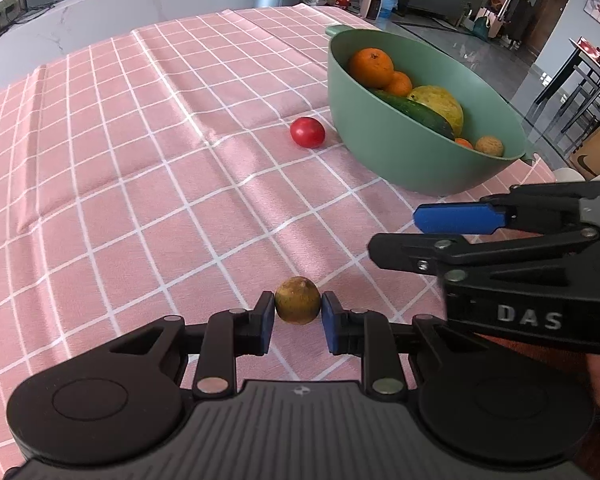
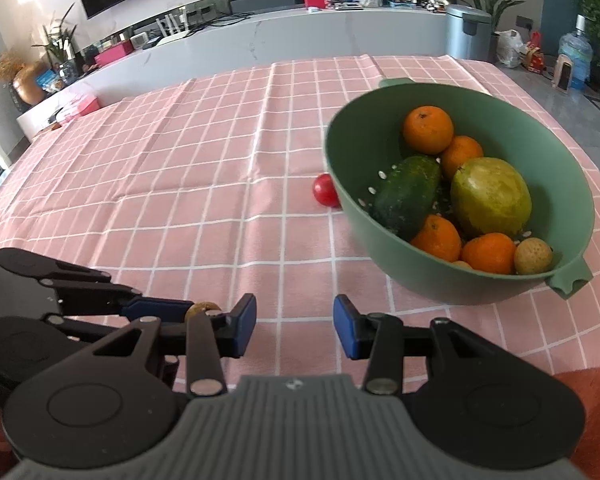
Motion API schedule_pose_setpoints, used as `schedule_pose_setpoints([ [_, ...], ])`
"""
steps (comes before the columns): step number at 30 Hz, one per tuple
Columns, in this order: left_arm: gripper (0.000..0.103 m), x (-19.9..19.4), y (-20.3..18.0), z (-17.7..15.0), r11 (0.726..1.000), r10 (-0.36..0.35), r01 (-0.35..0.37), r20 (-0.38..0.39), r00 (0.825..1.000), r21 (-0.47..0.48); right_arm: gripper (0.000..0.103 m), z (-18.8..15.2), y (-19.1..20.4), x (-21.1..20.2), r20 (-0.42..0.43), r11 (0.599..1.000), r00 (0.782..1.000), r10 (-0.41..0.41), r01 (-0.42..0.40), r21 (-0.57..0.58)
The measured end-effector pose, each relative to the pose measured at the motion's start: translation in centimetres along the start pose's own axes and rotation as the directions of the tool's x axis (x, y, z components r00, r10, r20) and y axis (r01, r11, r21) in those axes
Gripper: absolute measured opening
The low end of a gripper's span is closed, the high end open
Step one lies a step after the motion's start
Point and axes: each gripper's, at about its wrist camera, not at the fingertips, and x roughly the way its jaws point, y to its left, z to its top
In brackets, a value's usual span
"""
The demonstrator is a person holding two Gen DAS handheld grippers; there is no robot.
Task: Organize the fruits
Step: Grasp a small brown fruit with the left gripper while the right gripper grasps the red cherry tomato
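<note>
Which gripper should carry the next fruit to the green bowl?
Left. The left gripper is shut on the small brownish-green fruit. The right gripper is open and holds nothing. The green bowl sits ahead to the right.

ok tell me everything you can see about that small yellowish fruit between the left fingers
The small fruit is roundish, dull yellow-green with brownish blotches and a matte, slightly rough skin. It sits between the blue pads of the left gripper, which press on both its sides, low over the pink checked tablecloth; whether it still rests on the cloth cannot be told. From the right wrist view only a sliver shows behind the fingers. It lies well short of the green bowl.
</note>
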Motion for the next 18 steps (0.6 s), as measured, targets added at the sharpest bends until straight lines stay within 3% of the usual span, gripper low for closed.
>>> schedule_pose_setpoints([
  [5, 0.028, -1.1, 1.2, 0.2, 0.998, 0.042, -0.041, 0.017, 0.999, -0.047, 0.039, 1.1, 1.5, -1.5, -0.01, 0.99, 0.999, 0.046, -0.047, -0.131],
  [8, 0.028, -1.8, 2.1, 0.5, 0.995, 0.066, -0.063, 0.034, 0.997, -0.08, 0.039, 2.1, 3.0, -2.3, -0.007, 0.961, 0.998, 0.059, -0.059, -0.271],
  [14, 0.028, -2.4, 3.1, 1.7, 0.986, 0.115, -0.111, 0.03, 0.993, -0.123, 0.039, 5.5, 5.2, -1.3, -0.06, 0.819, 0.998, 0.037, -0.065, -0.57],
  [18, 0.028, -2.5, 3.6, 2.6, 0.983, 0.127, -0.121, 0.038, 0.991, -0.141, 0.038, 7.3, 5.7, 1.0, -0.128, 0.674, 0.992, -0.014, -0.085, -0.734],
])
